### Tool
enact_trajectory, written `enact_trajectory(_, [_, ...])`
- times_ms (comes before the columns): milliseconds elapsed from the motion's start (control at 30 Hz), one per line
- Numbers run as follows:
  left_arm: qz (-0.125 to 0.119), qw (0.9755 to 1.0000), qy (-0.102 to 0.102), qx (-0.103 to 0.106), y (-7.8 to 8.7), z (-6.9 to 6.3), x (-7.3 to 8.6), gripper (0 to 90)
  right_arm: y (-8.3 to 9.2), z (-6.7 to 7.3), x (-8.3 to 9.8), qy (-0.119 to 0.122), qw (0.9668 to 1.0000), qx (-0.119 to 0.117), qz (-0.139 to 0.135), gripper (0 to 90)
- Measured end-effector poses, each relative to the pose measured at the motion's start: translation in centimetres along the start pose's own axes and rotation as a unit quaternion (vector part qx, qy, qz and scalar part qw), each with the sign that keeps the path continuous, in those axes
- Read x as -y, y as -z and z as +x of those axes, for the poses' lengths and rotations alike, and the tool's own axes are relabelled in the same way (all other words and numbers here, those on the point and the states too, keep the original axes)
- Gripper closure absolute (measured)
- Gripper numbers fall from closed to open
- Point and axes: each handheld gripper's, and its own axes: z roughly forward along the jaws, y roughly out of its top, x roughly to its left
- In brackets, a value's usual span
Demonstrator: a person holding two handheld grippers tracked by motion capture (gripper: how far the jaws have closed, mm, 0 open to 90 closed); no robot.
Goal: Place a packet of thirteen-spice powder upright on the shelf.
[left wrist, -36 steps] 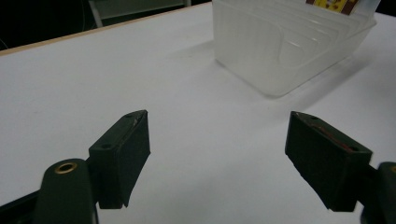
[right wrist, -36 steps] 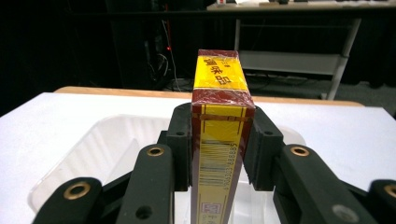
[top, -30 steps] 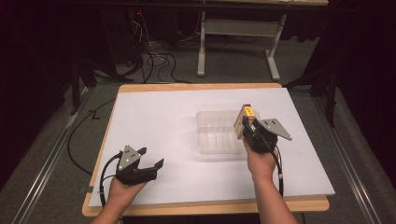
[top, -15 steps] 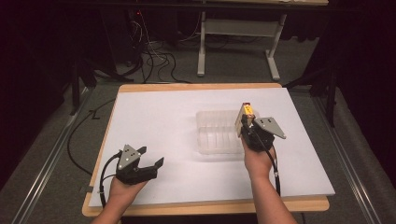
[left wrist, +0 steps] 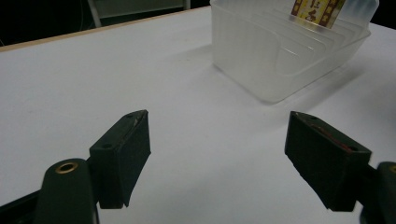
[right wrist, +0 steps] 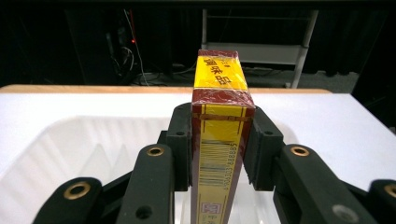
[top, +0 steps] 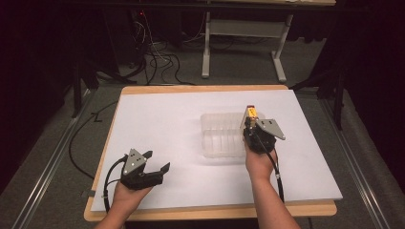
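Right tongs (right wrist: 219, 154) clamp yellow box (right wrist: 219, 135) over ridged clear tray (top: 222, 136).

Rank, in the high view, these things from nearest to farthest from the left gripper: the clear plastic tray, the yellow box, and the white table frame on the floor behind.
From the left gripper:
1. Clear plastic tray, on the white table, to its right and farther in.
2. Yellow box, clamped in the right gripper at the tray's right end.
3. White table frame, on the floor beyond the table.
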Motion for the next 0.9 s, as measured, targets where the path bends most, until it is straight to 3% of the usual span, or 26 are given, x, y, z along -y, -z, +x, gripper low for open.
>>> enact_trajectory(467, [0.002,1.0000,0.007,-0.002,-0.1,0.1,0.1,23.2,-2.8,0.7,3.4,0.018,0.9995,0.008,0.025,68.0])
enact_trajectory(733, [0.000,0.9999,0.009,-0.009,0.2,0.5,0.2,23.3,-2.2,0.0,3.9,0.012,0.9997,-0.002,0.023,67.8])
enact_trajectory(900, [0.000,0.9999,0.015,-0.002,0.3,0.7,0.4,23.4,-1.8,-0.2,3.9,0.012,0.9992,-0.016,0.034,65.8])
